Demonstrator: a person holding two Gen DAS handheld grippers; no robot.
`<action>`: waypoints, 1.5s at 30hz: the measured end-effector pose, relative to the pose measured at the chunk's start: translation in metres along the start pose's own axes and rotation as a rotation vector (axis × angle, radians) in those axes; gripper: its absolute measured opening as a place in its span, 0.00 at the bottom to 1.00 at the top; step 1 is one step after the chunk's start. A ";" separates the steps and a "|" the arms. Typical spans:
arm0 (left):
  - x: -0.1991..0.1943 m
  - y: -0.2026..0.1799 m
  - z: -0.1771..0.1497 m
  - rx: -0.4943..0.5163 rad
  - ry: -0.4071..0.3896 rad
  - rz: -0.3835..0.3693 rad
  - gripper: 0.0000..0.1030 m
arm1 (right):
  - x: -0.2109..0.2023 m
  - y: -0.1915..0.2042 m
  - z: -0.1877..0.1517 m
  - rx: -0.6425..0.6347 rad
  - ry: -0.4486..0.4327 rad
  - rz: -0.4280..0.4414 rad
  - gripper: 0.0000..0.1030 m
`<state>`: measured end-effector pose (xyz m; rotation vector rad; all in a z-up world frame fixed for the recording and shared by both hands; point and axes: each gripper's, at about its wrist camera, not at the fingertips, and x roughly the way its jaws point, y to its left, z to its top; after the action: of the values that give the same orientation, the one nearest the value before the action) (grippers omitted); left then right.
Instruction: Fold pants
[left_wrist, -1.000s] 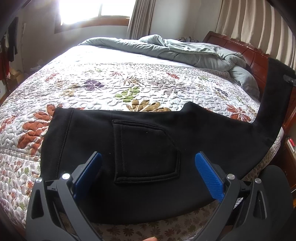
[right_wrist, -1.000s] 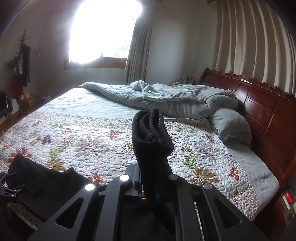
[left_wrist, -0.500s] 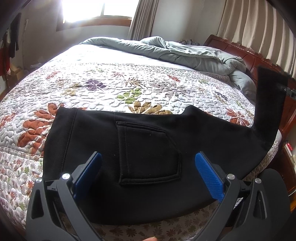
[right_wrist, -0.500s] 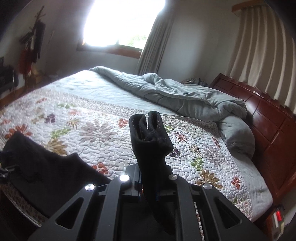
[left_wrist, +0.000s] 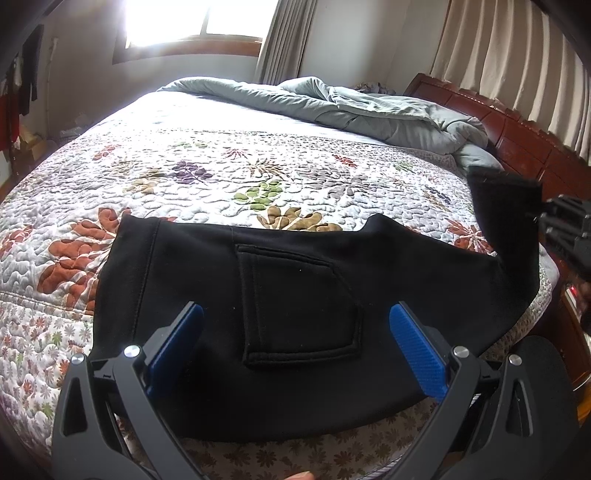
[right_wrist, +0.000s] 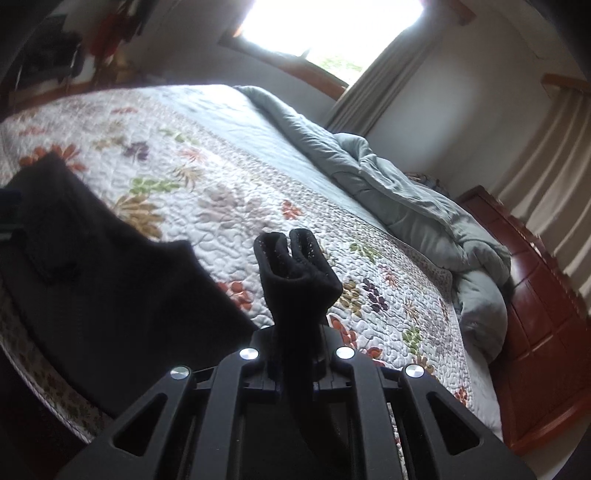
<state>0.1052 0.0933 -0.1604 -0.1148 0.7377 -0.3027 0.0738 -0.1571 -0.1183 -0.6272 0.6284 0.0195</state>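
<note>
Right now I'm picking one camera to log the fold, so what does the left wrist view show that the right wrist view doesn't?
Only the left wrist view shows the open left gripper above the back pocket.

Only the right wrist view shows the right gripper shut on the bunched leg ends.

Both show the black pants on the floral quilt, the grey duvet and the wooden headboard.

The left gripper (left_wrist: 295, 345) has black plastic arms with triangular cut-outs, round silver screws, and ribbed blue pads (left_wrist: 415, 350) at four and eight o'clock. The right gripper (right_wrist: 295, 369) shows the same black frame with silver screws.
</note>
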 end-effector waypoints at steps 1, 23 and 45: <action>0.000 0.000 0.000 0.000 0.000 -0.001 0.97 | 0.002 0.008 0.000 -0.028 0.003 -0.006 0.10; 0.001 0.001 0.000 -0.009 0.012 -0.034 0.97 | 0.037 0.091 -0.028 -0.310 0.091 0.017 0.10; 0.007 0.006 0.002 -0.024 0.029 -0.032 0.97 | 0.054 0.117 -0.044 -0.392 0.156 0.072 0.19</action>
<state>0.1123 0.0969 -0.1648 -0.1453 0.7688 -0.3261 0.0708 -0.0954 -0.2395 -0.9914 0.8064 0.1657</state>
